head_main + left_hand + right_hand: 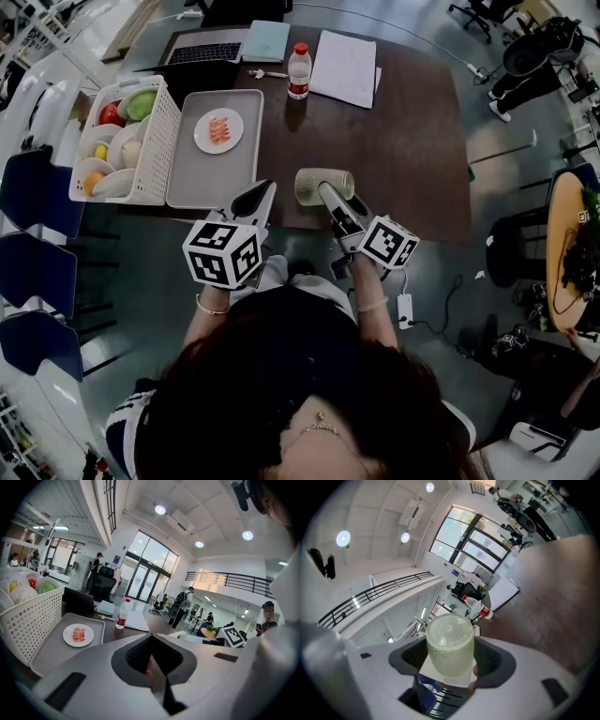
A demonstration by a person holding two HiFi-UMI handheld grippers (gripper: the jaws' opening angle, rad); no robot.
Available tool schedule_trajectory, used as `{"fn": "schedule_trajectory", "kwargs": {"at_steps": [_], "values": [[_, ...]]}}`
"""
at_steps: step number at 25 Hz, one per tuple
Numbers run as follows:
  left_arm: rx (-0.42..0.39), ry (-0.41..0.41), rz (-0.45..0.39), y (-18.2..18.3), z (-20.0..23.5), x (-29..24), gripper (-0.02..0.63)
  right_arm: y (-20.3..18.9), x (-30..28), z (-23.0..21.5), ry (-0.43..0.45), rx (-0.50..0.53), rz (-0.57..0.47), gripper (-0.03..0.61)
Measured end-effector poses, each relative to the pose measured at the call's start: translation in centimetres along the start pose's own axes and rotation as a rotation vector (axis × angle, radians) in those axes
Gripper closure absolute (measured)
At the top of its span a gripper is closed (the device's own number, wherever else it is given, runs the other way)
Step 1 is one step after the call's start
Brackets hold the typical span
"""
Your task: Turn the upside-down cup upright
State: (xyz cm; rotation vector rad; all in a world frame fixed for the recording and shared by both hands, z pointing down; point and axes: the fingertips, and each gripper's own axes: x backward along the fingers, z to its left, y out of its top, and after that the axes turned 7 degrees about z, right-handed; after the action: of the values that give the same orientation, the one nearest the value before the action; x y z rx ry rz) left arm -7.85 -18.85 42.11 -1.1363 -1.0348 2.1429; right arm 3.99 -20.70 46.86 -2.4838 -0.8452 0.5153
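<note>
Left gripper (258,195) has its jaws pressed together with nothing between them; it sits at the near edge of the dark brown table (412,141), its tips just over the near right corner of the grey tray (187,178). At the far left of the table a white perforated basket (155,141) holds stacked bowls and some red, green and yellow fruit. The tray lies against the basket's right side and carries a small white plate (218,130) with pink pieces of food on it. At the back of the table a laptop (204,52) stands open. To its right lies a teal notebook (267,39), then a clear bottle (298,71) with a red cap stands upright, and a sheaf of white papers (344,66) lies just beside the bottle. Right of the left gripper, at the near edge of the table, the pale green dimpled cup (324,186) is turned on its side, its length running left to right across the head view. The right gripper (330,199) has it clamped across its body, one jaw on either side, as the right gripper view shows plainly. Whether the cup touches the tabletop cannot be told, nor which end is its mouth.
</note>
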Motion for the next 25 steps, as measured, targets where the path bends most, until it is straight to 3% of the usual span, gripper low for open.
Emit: {"fn": "schedule_trajectory", "kwargs": {"at_steps": [6,12,25], "values": [[0.03,-0.03,-0.029,0.3,-0.1,0.1,0.618,1.1,0.5,0.9,0.105,-0.073,-0.038,0.281],[0.065,-0.083,-0.05,0.7,-0.6,0.1,0.618,1.2,1.0,0.8,0.251,-0.302,-0.074,0.281],[0.032,-0.162,-0.053,0.7,-1.5,0.1,0.618,1.2,1.2,1.2,0.414,-0.494,-0.08,0.281]]}}
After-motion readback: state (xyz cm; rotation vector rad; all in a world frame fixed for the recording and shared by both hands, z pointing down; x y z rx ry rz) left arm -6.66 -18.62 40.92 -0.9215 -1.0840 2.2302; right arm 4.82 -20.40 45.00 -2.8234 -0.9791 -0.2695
